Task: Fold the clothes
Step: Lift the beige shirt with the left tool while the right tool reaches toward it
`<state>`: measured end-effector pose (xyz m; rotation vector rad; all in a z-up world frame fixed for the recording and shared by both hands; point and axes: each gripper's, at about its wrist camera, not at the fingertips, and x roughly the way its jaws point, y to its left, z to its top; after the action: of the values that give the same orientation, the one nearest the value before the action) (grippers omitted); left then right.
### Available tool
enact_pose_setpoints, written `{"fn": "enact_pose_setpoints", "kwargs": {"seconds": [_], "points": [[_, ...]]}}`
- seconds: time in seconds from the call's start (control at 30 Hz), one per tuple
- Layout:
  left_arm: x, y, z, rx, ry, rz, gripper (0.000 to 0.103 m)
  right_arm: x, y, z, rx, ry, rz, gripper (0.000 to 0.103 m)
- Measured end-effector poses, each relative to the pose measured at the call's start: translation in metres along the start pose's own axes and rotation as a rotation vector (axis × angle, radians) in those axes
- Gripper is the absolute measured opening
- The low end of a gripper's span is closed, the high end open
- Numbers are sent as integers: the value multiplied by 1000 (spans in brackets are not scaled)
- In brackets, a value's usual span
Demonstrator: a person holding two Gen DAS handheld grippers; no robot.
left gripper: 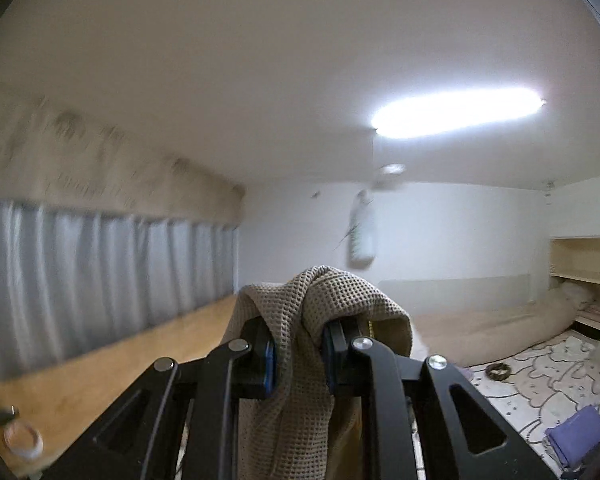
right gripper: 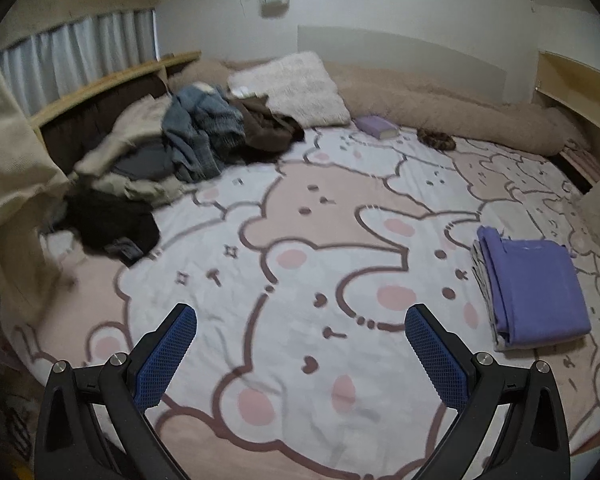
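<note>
Beige waffle cloth [left gripper: 300, 360] pinched by left gripper [left gripper: 299, 354].

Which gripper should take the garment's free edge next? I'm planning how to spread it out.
The right gripper. Its jaws are open and empty above the bedsheet, so it is free to reach. The left gripper is already shut on the beige garment, which hangs from its fingers, so it likely cannot let go.
</note>
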<state>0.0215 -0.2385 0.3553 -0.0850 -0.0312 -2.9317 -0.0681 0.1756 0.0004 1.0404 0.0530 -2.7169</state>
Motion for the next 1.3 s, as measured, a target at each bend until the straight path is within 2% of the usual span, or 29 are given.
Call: {"fn": "enact_pose_setpoints", "kwargs": {"seconds": [0.13, 0.3, 0.37, 0.5, 0.67, 0.77, 0.9, 0.97, 1.03, 1.07, 1.1, 1.13, 1.17, 1.2, 1.23, 1.3], "points": [[-11, -53, 30, 29, -38, -107, 18, -31, -5, 3, 38, -118, 100, 103], [-11, -112, 53, -15, -53, -251, 18, -83, -18, 1, 121, -310, 277, 103], [-7, -131, 56, -41, -39, -298, 18, -101, -21, -4, 126, -382, 296, 103], [6, -174, 50, -85, 22, -411, 18, -123, -27, -19, 122, -512, 245, 103], [19, -222, 28, -83, 137, -523, 18, -102, -29, -26, 123, -460, 182, 103], [27, -246, 10, -61, 214, -573, 18, -86, -26, -26, 109, -480, 70, 103], [27, -266, -7, -24, 268, -608, 18, -60, -17, -20, 63, -524, -133, 103], [29, -270, -15, -11, 291, -624, 18, -49, -17, -18, 60, -518, -197, 102], [34, -276, -21, -5, 308, -633, 18, -32, -19, -14, 71, -494, -255, 95], [37, -281, -23, -2, 315, -637, 18, -21, -21, -12, 76, -482, -270, 85], [38, -281, -25, -2, 324, -642, 18, -11, -24, -10, 88, -468, -278, 78], [39, -280, -27, -3, 334, -645, 18, -3, -28, -7, 101, -454, -270, 76], [38, -279, -29, -5, 344, -648, 18, 4, -32, -5, 107, -439, -255, 70], [40, -279, -33, -5, 353, -650, 18, 10, -32, -3, 100, -422, -247, 61], [41, -279, -36, -3, 359, -649, 18, 15, -32, -2, 89, -405, -242, 56], [41, -275, -41, 9, 366, -636, 18, 24, -31, 0, 67, -380, -244, 32]]}}
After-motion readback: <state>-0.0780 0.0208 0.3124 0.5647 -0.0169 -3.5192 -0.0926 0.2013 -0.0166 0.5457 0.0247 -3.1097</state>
